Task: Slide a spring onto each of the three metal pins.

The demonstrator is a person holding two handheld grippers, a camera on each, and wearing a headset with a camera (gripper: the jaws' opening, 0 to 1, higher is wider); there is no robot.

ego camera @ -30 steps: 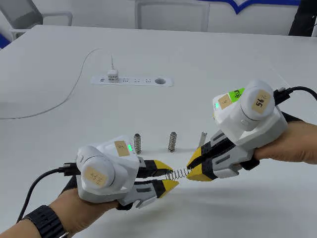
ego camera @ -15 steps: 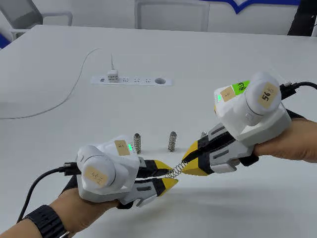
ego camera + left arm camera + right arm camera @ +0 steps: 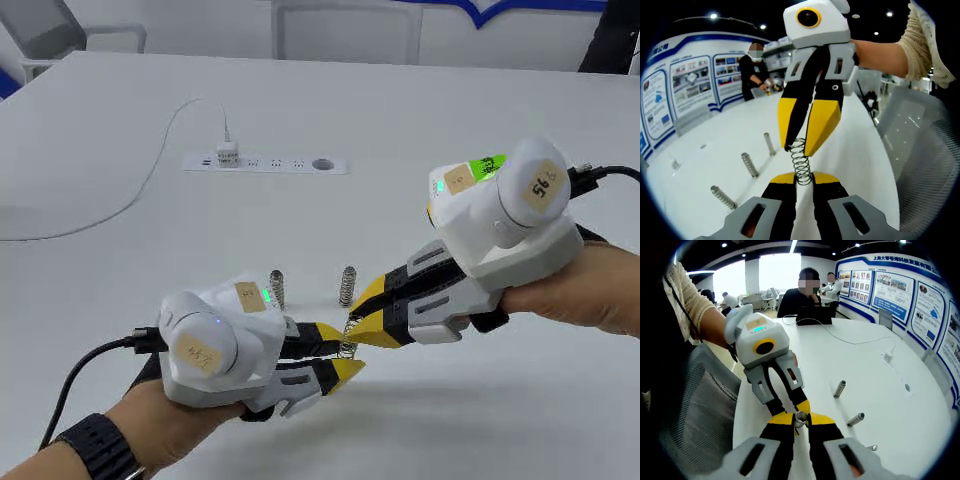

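Above the white table [image 3: 300, 110], the yellow-tipped left gripper [image 3: 350, 351] and right gripper [image 3: 352, 329] each clamp an end of a coiled steel spring [image 3: 347, 341]; spring-covered metal pins [image 3: 347, 285] stand at twelve o'clock.

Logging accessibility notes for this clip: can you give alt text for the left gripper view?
A spring is held between the left gripper at the bottom and the right gripper, which reaches in from above and clamps its upper end. To the left, three metal pins stand on the white table: two wear springs, the farthest is bare.
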